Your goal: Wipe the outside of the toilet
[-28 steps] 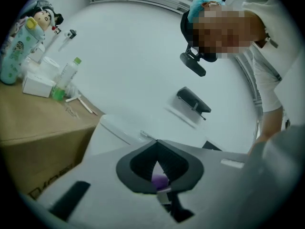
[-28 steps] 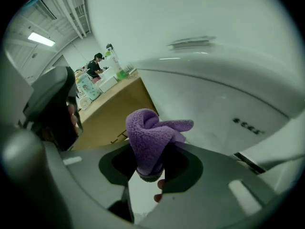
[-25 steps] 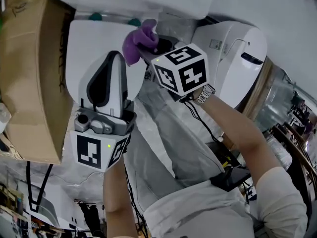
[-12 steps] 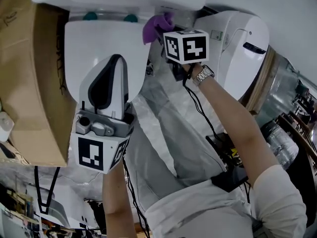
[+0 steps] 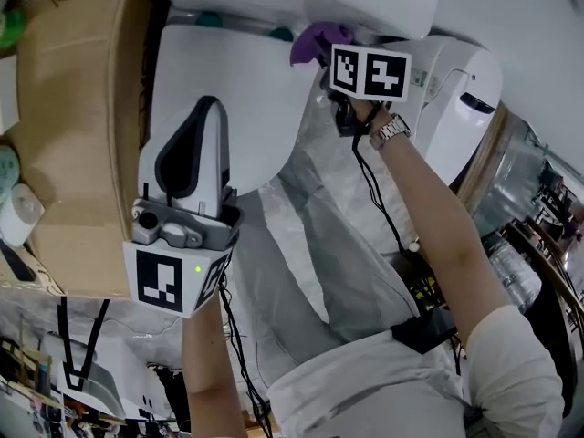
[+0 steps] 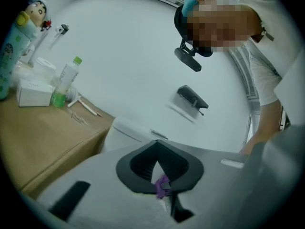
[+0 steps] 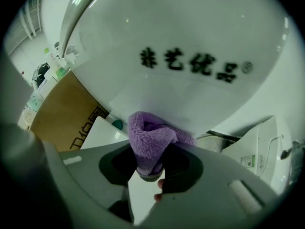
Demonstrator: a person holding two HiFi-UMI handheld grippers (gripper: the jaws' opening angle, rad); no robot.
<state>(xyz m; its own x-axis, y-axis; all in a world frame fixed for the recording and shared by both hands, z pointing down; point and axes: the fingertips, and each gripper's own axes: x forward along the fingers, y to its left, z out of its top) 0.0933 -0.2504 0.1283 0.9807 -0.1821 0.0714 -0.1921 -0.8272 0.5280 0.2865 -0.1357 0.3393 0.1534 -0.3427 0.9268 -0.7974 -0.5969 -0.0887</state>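
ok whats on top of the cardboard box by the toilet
A green-capped clear bottle, a white box and a cartoon-topped container stand on the cardboard box; the left claw covers its near end.

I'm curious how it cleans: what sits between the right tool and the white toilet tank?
A purple cloth, clamped in the right tool and pressed against the toilet tank; the right gripper view shows it.

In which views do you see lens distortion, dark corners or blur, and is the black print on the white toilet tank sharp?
Left and right gripper views: strong fisheye bending, dark corners. Right gripper view: the black print on the white toilet tank is slightly soft; the purple fluffy cloth in the right gripper looks sharper. Head view: even light, no dark corners.
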